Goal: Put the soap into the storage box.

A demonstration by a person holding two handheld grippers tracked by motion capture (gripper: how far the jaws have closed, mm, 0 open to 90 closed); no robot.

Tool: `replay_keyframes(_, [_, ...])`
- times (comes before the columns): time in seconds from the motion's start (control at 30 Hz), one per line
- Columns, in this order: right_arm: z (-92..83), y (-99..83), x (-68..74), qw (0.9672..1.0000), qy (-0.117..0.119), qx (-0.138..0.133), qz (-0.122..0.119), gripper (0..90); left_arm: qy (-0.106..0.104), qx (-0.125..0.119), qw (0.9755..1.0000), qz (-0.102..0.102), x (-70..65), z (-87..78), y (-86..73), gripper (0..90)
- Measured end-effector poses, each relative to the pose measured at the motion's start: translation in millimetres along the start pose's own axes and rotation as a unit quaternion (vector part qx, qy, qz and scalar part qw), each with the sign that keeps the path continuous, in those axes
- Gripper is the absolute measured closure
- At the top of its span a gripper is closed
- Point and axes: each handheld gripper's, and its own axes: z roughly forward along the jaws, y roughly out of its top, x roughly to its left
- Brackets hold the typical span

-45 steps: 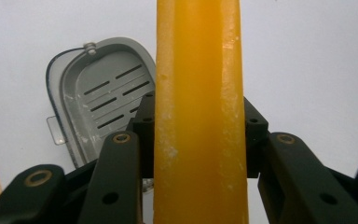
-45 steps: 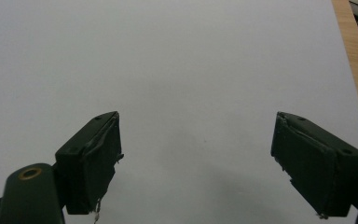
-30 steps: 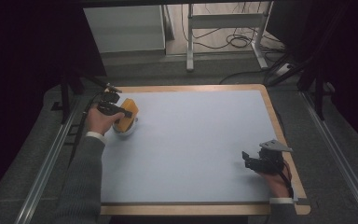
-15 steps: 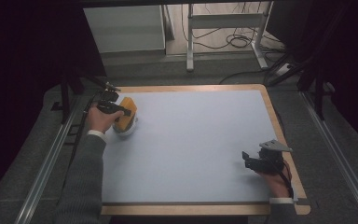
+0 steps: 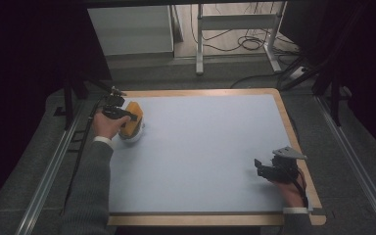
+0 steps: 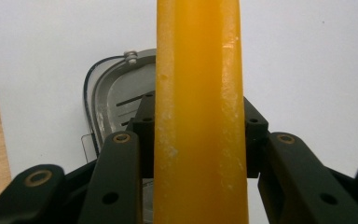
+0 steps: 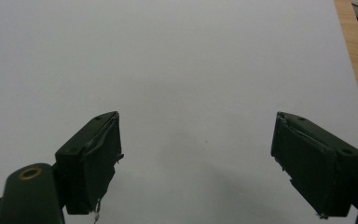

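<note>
One yellow-orange block (image 6: 199,116), glossy and lightly scuffed, stands on edge between the jaws of our left gripper (image 5: 122,114) at the far left corner of the pale blue mat (image 5: 205,156), just above a grey metal item with slots (image 6: 116,95) that we cannot identify. We judge the block stiff, fairly light and somewhat slick, so the flat faces now clamped look like the best place to hold it. Our left hand (image 5: 106,125) steadies the tool beside the table's wooden rim (image 5: 293,142). Well apart, near the right edge, our right gripper (image 7: 196,163) rests with jaws spread wide, holding nothing.
</note>
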Motion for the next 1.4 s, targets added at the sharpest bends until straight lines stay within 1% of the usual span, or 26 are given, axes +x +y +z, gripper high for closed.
replay_keyframes(0.17, [0.0,-0.2,-0.3,1.0000,0.000,0.001,0.001,15.8,0.003,0.001,1.0000,-0.007,4.4,2.6,-3.5,60.9])
replay_keyframes(0.2, [0.2,-0.2,-0.4,1.0000,0.000,0.001,0.000,15.8,0.004,-0.004,0.9999,-0.013,6.0,2.7,-5.2,60.9])
replay_keyframes(0.37, [0.4,0.1,0.0,1.0000,0.000,0.000,-0.001,15.8,0.006,-0.004,0.9999,-0.013,7.3,1.6,-6.2,60.9])
replay_keyframes(0.4, [0.6,0.1,0.4,1.0000,0.000,0.000,-0.002,15.8,0.007,-0.007,0.9998,-0.018,7.8,2.1,-6.8,60.9])
replay_keyframes(0.5, [0.6,0.2,0.8,1.0000,0.000,0.000,-0.001,15.8,0.010,-0.005,0.9997,-0.020,8.8,3.7,-7.8,60.9])
replay_keyframes(0.63, [0.4,0.0,0.3,1.0000,0.000,-0.001,-0.001,15.8,0.012,-0.010,0.9994,-0.031,11.3,6.2,-10.9,60.9])
replay_keyframes(0.73, [0.7,0.0,0.4,1.0000,0.000,0.000,-0.001,15.8,0.016,-0.011,0.9993,-0.032,12.1,5.3,-12.1,60.9])
replay_keyframes(0.9, [0.7,0.3,1.5,1.0000,0.000,0.001,-0.001,15.8,0.017,-0.016,0.9988,-0.042,13.8,9.0,-12.3,60.9])
replay_keyframes(0.97, [0.8,0.2,1.6,1.0000,0.000,0.002,-0.001,15.8,0.017,-0.016,0.9988,-0.043,14.3,10.2,-11.9,60.9])
replay_keyframes(1.0, [0.8,0.2,1.5,1.0000,0.000,0.001,-0.001,15.8,0.018,-0.007,0.9990,-0.040,15.8,13.2,-11.7,60.8])
replay_keyframes(1.03, [0.8,0.2,1.5,1.0000,0.000,0.001,-0.001,15.8,0.018,-0.007,0.9990,-0.040,15.8,13.2,-11.7,60.8])
replay_keyframes(1.07, [1.0,0.0,1.0,1.0000,-0.001,0.001,-0.001,15.8,0.020,-0.003,0.9989,-0.042,15.9,16.9,-12.0,60.8])
replay_keyframes(1.13, [1.3,-0.4,0.4,1.0000,-0.002,0.002,-0.001,15.8,0.021,-0.003,0.9989,-0.042,15.7,18.3,-12.3,60.8])
replay_keyframes(1.23, [1.5,-0.6,0.0,1.0000,-0.002,0.003,-0.001,15.8,0.018,-0.006,0.9989,-0.043,14.3,19.1,-12.6,60.6])
replay_keyframes(1.27, [1.5,-0.7,0.2,1.0000,-0.002,0.003,-0.001,15.8,0.018,-0.012,0.9987,-0.046,13.3,19.3,-12.7,59.9])
replay_keyframes(1.3, [1.5,-0.7,0.2,1.0000,-0.002,0.003,-0.001,15.8,0.018,-0.017,0.9988,-0.043,13.3,17.2,-12.7,59.9])
replay_keyframes(1.33, [1.6,-0.5,0.6,1.0000,-0.001,0.002,-0.002,15.8,0.023,-0.019,0.9987,-0.041,11.7,14.0,-11.6,52.8])
replay_keyframes(1.37, [1.6,-0.5,0.6,1.0000,-0.001,0.002,-0.002,15.8,0.023,-0.019,0.9987,-0.041,11.7,14.0,-11.6,49.2])
replay_keyframes(1.4, [1.8,-0.4,1.3,1.0000,-0.001,0.003,-0.004,15.8,0.034,-0.028,0.9984,-0.037,11.5,10.7,-11.2,45.3])
